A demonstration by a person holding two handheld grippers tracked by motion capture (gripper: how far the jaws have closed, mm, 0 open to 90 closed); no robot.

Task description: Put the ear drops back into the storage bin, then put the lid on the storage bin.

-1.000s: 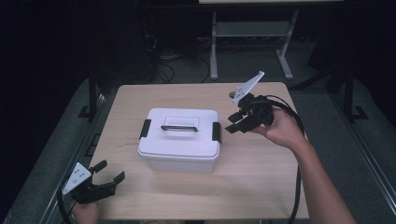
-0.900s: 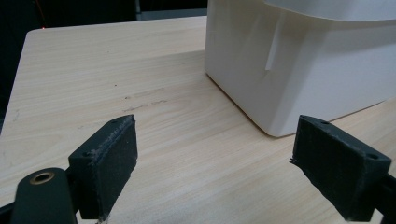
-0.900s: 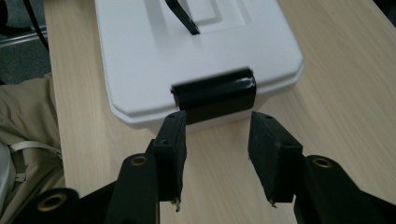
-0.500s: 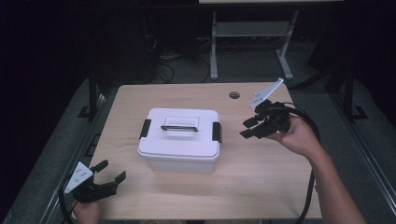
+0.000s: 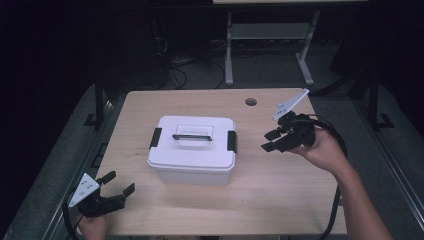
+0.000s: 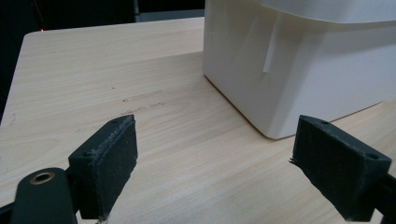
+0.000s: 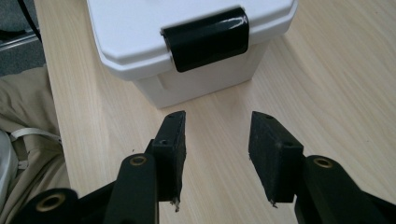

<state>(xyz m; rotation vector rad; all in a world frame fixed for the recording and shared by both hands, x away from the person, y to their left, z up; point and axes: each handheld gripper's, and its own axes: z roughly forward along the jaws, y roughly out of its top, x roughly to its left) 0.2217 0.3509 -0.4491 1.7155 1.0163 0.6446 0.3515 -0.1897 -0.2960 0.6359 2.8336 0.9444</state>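
Left claw: while it rests at the table's near corner, its 2 jaws stand wide with nothing between them.
Box: white, lid on, ahead of the left claw and apart from it.
Latch: black, just ahead of the right claw.
Right claw: jaws half apart, gripping nothing, pointed at the box's right end.

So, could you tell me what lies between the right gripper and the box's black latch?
Nothing: in the right gripper view, bare wooden table separates the open right gripper from the black latch on the white box.
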